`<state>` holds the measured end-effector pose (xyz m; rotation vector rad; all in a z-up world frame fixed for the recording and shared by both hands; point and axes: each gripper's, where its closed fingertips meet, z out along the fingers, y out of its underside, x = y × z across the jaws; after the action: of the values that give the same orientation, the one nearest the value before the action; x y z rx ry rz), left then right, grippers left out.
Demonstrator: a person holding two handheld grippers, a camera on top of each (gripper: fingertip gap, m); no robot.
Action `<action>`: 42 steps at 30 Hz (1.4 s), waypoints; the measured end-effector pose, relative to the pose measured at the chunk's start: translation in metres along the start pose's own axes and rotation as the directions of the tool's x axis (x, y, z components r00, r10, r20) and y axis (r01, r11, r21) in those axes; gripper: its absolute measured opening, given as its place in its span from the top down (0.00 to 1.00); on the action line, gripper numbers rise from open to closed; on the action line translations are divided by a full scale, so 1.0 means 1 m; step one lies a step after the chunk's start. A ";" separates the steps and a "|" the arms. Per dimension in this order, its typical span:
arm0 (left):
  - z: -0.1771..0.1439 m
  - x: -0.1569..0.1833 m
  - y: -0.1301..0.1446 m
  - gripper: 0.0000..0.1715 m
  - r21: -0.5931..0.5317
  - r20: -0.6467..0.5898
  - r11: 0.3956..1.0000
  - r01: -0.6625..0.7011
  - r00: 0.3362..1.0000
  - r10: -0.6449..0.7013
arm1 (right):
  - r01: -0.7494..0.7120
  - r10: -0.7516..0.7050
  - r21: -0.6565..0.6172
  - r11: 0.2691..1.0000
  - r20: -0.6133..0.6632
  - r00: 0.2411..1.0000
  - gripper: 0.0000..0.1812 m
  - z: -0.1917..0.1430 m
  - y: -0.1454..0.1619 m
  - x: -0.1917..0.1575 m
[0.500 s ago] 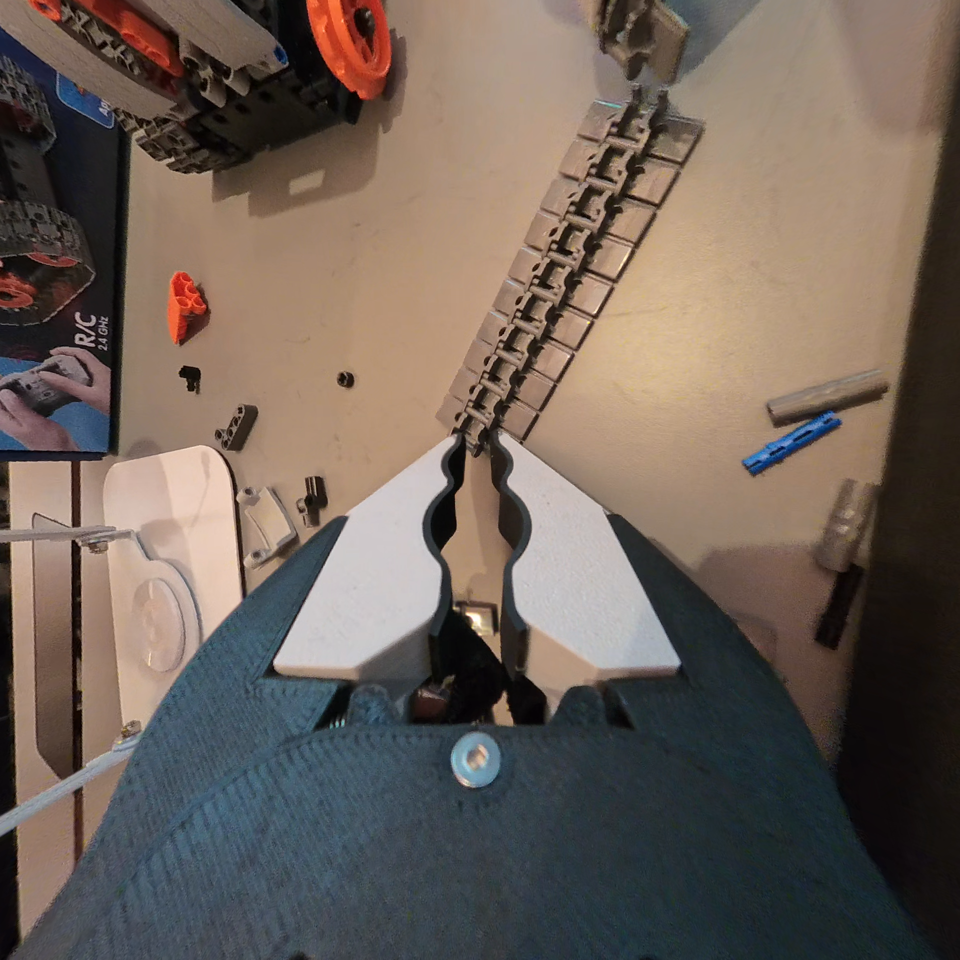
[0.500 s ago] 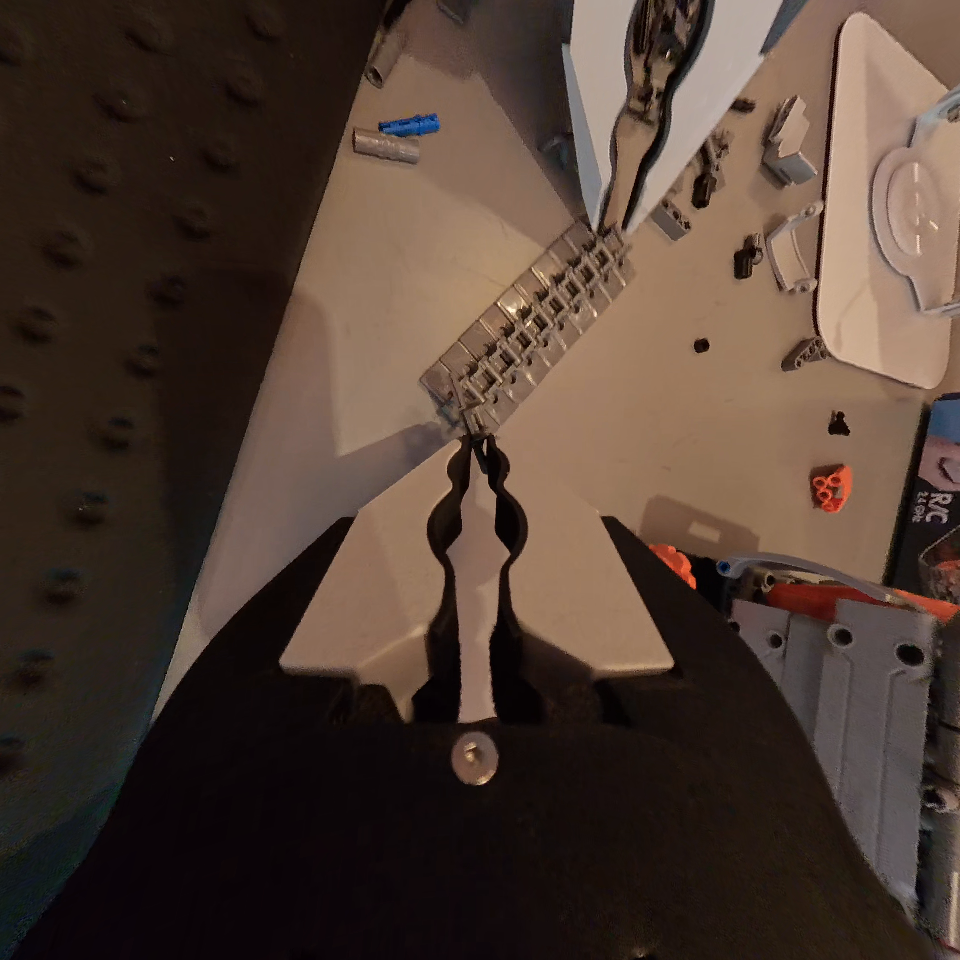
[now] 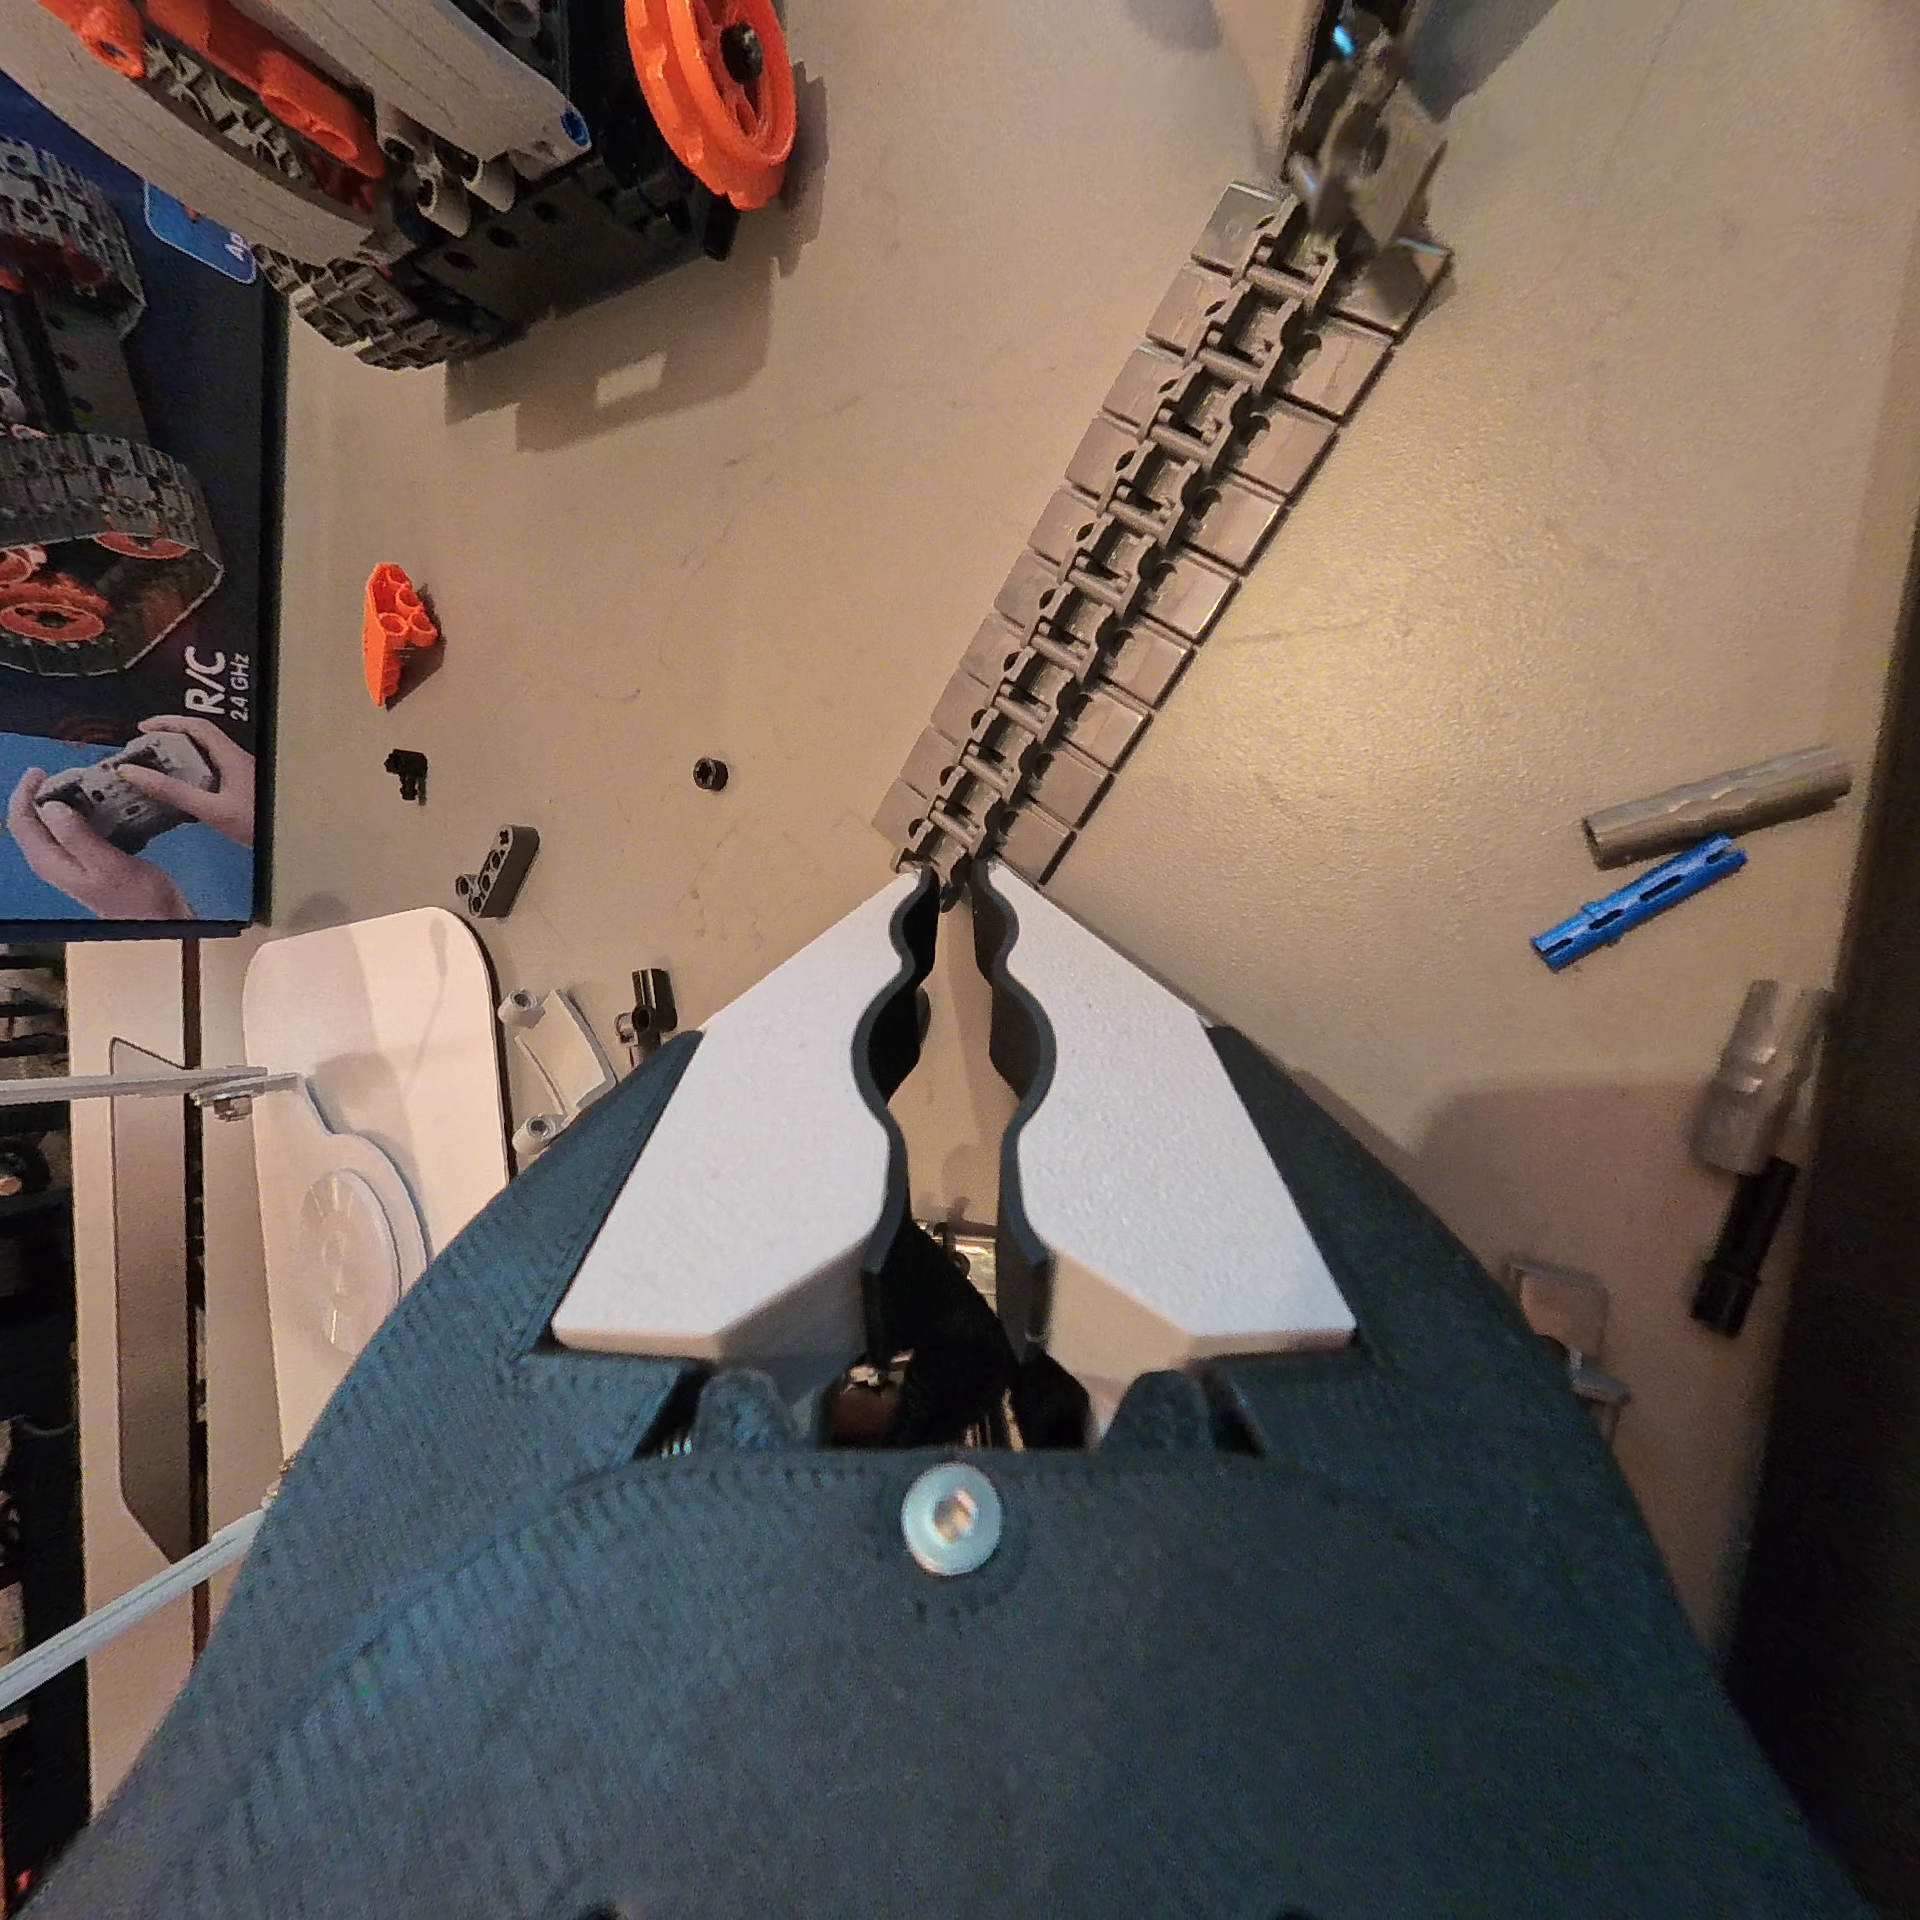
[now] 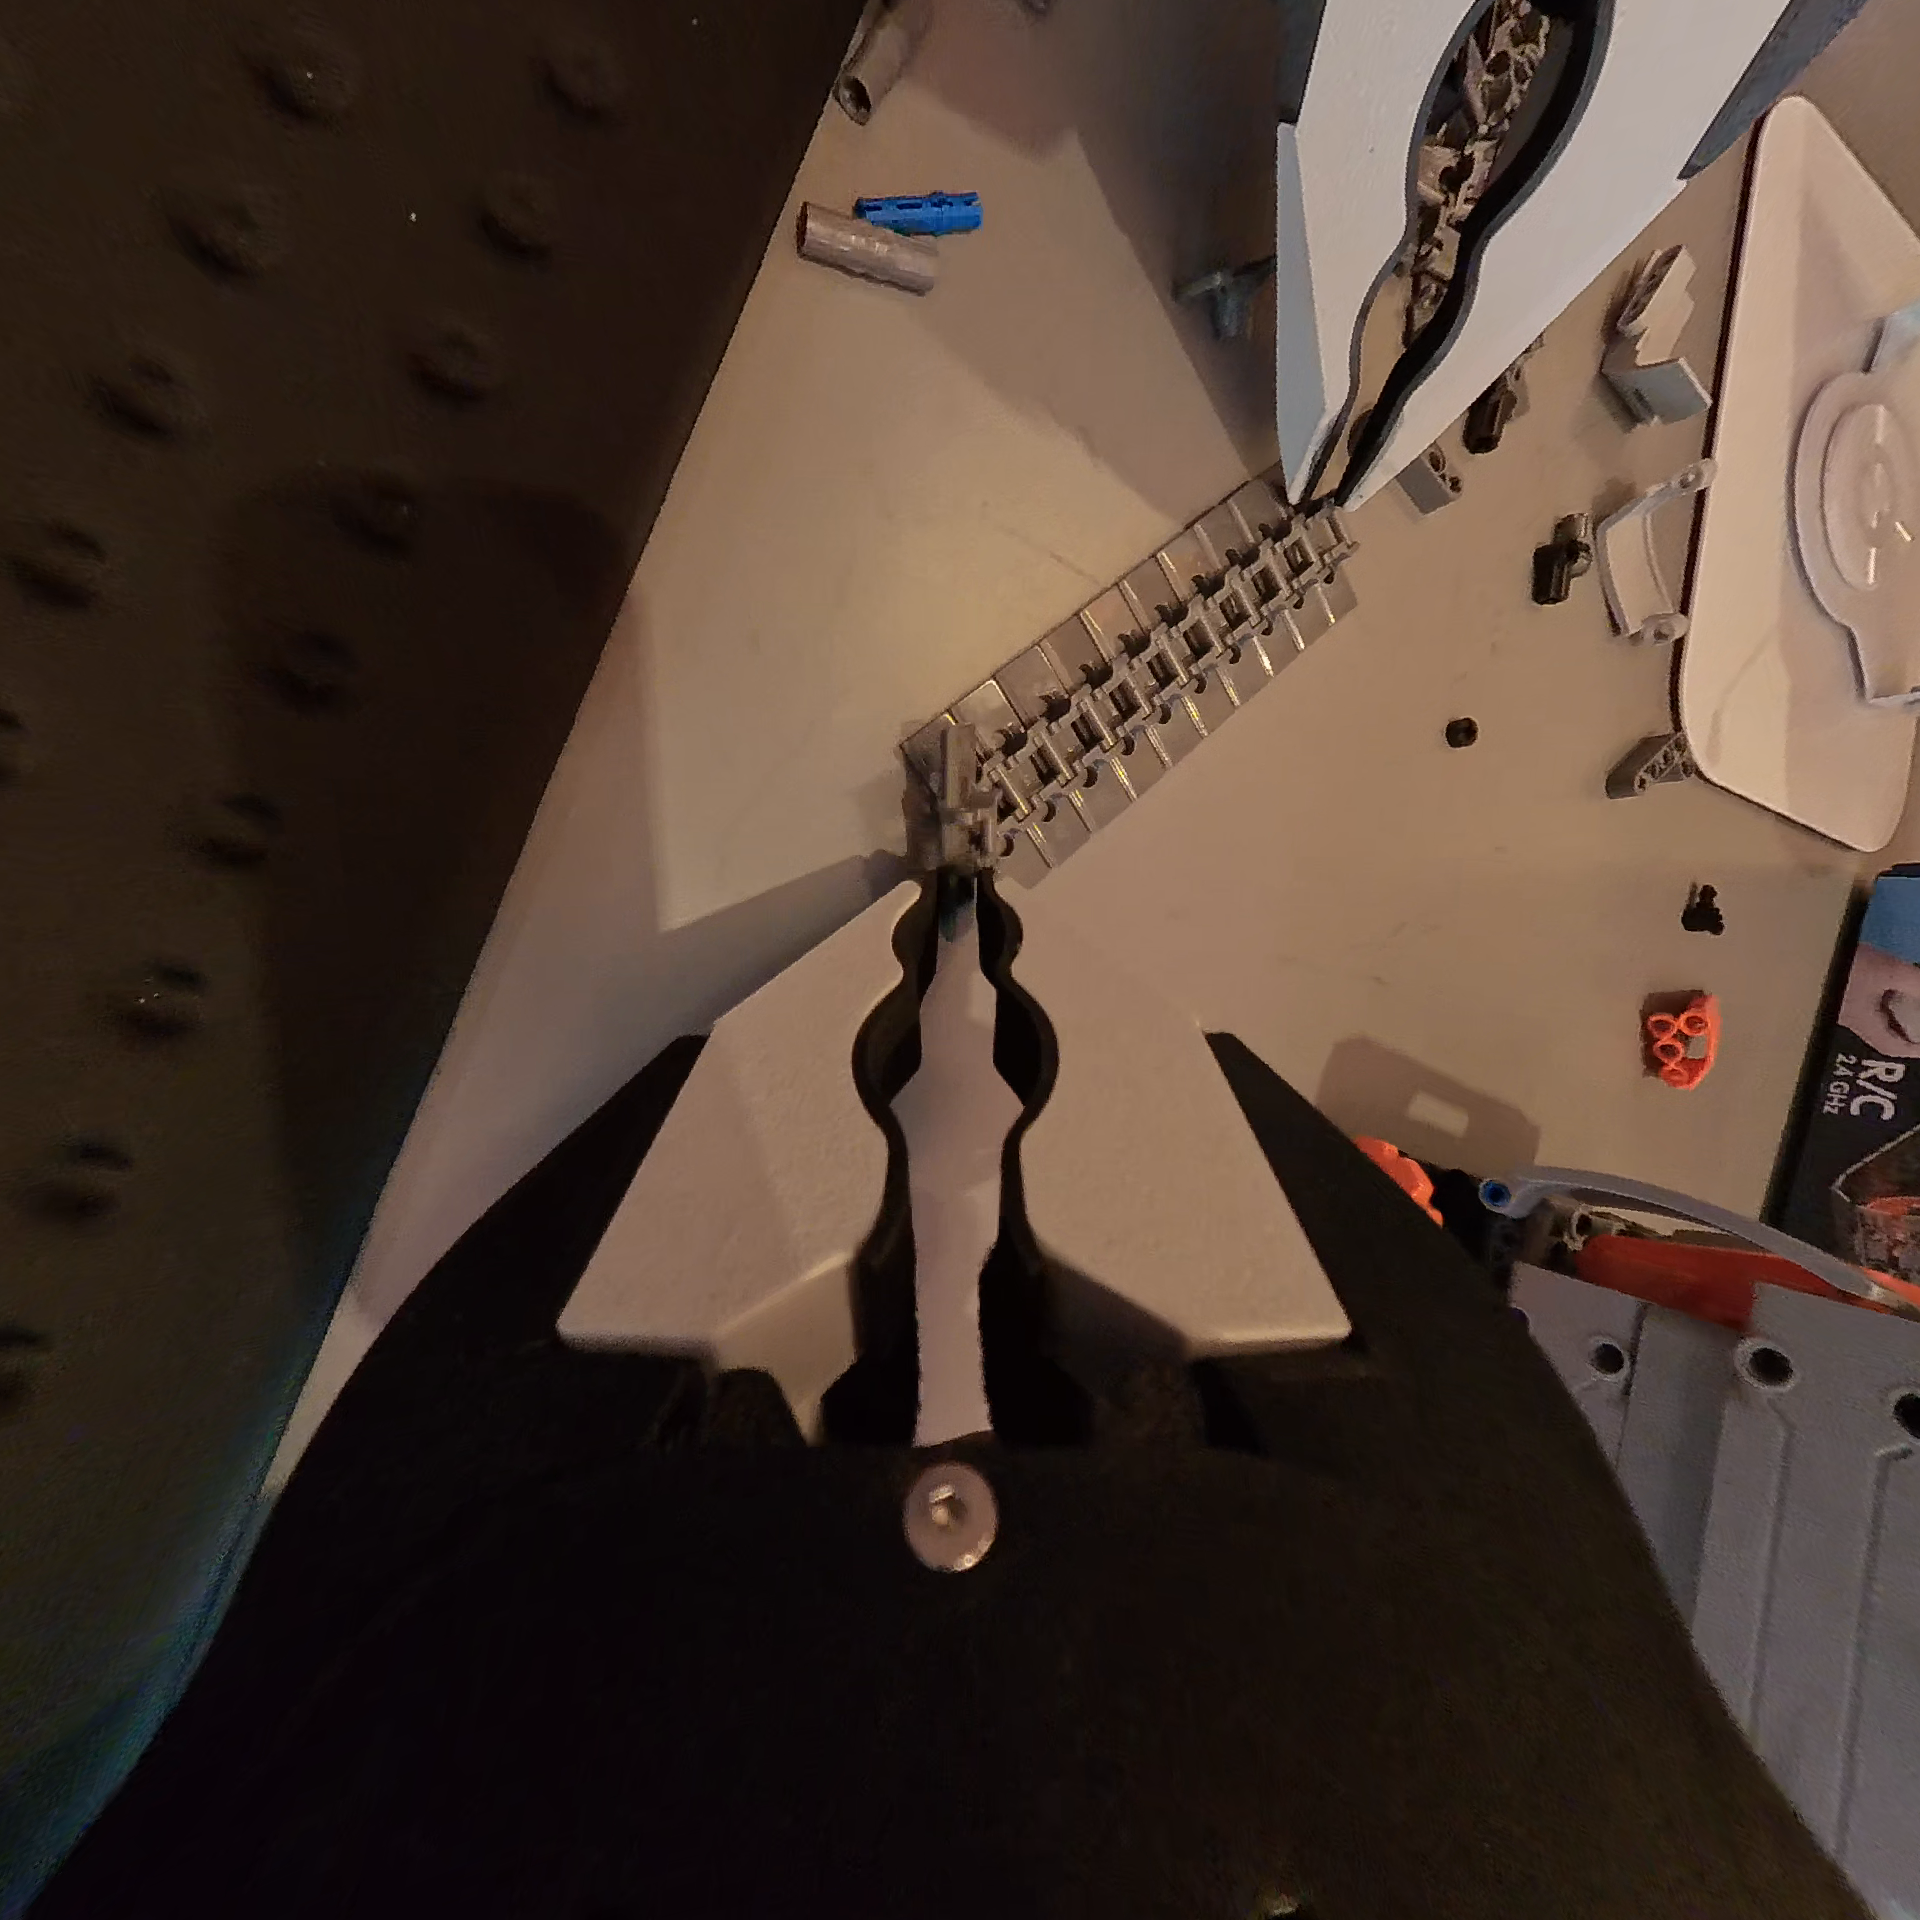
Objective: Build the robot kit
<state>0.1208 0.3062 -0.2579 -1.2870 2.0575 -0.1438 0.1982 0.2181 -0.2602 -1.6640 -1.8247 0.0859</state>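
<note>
Grey track strip (image 3: 1132,561) flat on the table (image 3: 727,520), pinched at both ends

Left hand-held gripper (image 3: 951,883) nearly closed on the near end link; right hand-held gripper (image 4: 956,894) nipped onto a loose upright link (image 4: 951,790) at the opposite end. Left of strip: half-built tracked model with orange wheel (image 3: 717,94), printed box (image 3: 125,623), orange piece (image 3: 395,629). Right of strip: grey tube (image 3: 1714,805) and blue pin (image 3: 1636,902) side by side near the table edge

Each camera looks down its own gripper, close above the table (image 3: 790,540). Both face each other across the same grey track (image 3: 1132,582).
</note>
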 end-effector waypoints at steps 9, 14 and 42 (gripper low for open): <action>0.000 0.000 0.000 0.96 -0.003 0.002 1.000 -0.006 1.000 0.006 | -0.042 0.042 -0.002 0.999 -0.028 0.999 0.94 -0.012 -0.008 0.004; -0.001 0.001 0.000 0.96 -0.003 -0.002 1.000 -0.012 1.000 0.012 | -0.194 0.194 0.015 0.981 0.005 0.981 0.94 -0.014 -0.014 0.000; -0.003 0.004 0.002 0.97 -0.018 -0.003 1.000 -0.025 1.000 0.025 | -0.581 0.579 -0.071 0.811 -0.038 0.814 1.00 -0.008 -0.006 -0.009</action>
<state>0.1168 0.3032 -0.2579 -1.2726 2.0806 -0.1158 0.1970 0.2055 -0.2548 -2.2243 -1.2547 0.2658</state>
